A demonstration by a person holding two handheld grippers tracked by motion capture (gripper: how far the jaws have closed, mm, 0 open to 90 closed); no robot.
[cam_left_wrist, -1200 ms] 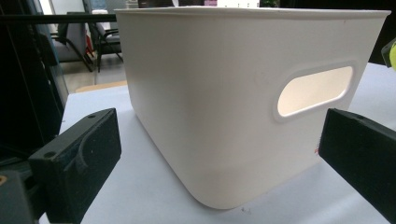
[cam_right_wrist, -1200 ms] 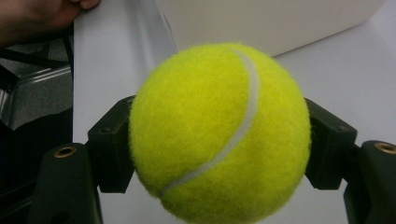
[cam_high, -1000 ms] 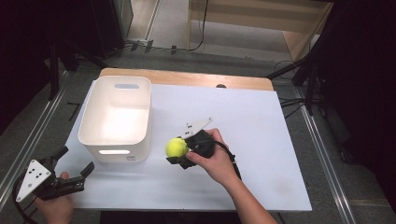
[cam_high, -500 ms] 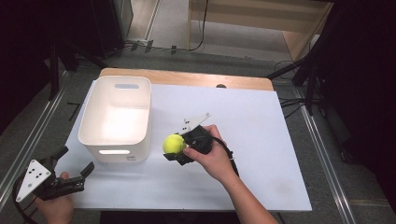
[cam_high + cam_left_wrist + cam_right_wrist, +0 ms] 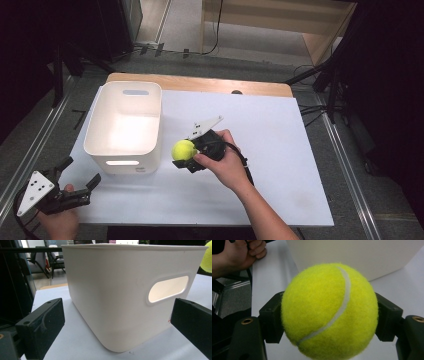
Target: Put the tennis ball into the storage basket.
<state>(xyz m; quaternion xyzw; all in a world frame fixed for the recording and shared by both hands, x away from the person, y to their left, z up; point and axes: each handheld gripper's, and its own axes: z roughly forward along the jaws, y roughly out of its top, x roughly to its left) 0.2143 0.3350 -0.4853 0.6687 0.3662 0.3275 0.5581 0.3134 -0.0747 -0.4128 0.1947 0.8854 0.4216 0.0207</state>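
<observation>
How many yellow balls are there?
1. The tennis ball is held in the right gripper, just beside the white bin. Nothing visible inside the bin.

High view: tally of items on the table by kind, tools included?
Tennis ball: 1
White bin: 1
Handheld tools: 2, the left tool and the right tool
Total: 4

lab-type recording space: white work table (image 5: 280,125), metal floor rails (image 5: 30,150), trailing cables (image 5: 320,107), tripod legs (image 5: 310,75).
</observation>
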